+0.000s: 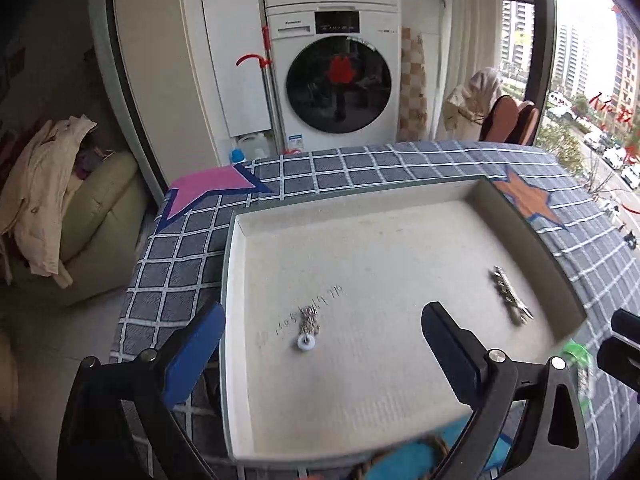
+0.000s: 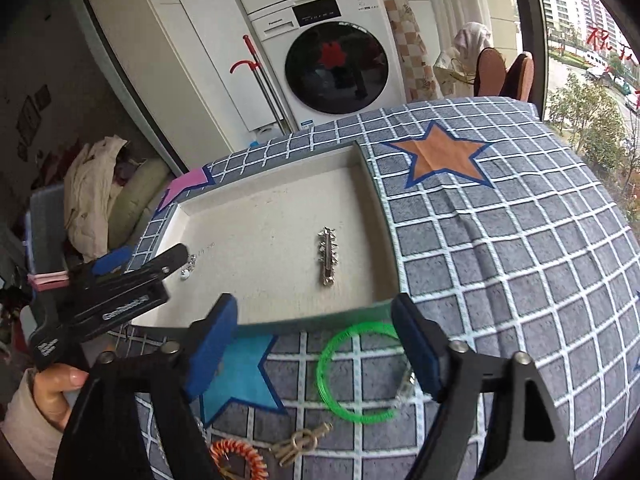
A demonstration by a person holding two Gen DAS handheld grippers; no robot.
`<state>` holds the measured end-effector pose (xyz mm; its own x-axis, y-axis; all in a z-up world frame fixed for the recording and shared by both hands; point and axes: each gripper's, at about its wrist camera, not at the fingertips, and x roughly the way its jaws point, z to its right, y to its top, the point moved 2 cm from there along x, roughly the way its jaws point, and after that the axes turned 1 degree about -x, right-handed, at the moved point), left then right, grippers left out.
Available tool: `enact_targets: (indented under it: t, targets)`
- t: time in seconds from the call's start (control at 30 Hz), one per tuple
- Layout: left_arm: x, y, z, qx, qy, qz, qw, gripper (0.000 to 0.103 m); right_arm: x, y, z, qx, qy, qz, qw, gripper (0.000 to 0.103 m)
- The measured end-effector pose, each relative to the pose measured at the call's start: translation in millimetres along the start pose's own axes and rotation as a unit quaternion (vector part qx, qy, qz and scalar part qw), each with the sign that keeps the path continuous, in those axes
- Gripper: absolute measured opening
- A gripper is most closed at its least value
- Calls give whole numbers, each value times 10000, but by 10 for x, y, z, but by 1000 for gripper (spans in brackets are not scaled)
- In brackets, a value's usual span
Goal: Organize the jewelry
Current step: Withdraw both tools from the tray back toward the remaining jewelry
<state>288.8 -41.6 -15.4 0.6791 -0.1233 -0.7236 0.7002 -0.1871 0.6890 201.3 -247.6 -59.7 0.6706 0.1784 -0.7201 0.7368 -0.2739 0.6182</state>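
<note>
A shallow white tray (image 1: pixel 236 280) (image 2: pixel 360 160) lies on the checked tablecloth. Inside it are a silver hair clip (image 1: pixel 510 294) (image 2: pixel 328 258) at the right and a small silver chain piece with a white bead (image 1: pixel 308 326) (image 2: pixel 187 268) at the left. My left gripper (image 1: pixel 320 344) (image 2: pixel 140 258) is open and empty over the tray's near left part, above the chain piece. My right gripper (image 2: pixel 316 344) is open and empty, just above a green bangle (image 2: pixel 340 376) on the cloth in front of the tray. A blurred green bangle (image 1: pixel 578 364) shows in the left wrist view.
An orange coiled hair tie (image 2: pixel 240 456) and a brown knot-shaped piece (image 2: pixel 298 442) lie on the cloth near the front edge. Star patches mark the cloth: orange (image 2: pixel 444 154), blue (image 2: pixel 240 380), pink (image 1: pixel 204 188). A washing machine (image 1: pixel 340 80) stands behind the table.
</note>
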Motion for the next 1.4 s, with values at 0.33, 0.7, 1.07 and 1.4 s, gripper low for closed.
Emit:
enact_targets:
  t: [0.33,0.7,1.07,1.4]
  targets:
    - [-531,-790,-124,-37,-299,-243,9993,103,-309,-661,78,36,-102,-323,9994,83]
    - [-839,-1384,-118,-69,-157,-298,9994,103,-593,-1267,149,-78,-316,-535,9980,83]
    - [-1249,-1768,132,25,-552,-232,9982,103,-663,-1504,94,-244,-311,-604,9974,83]
    - [-1221,-1919,367,45,-705,-404,9967,103,-645,-1640,-63,-717,-271,-739,9943,63]
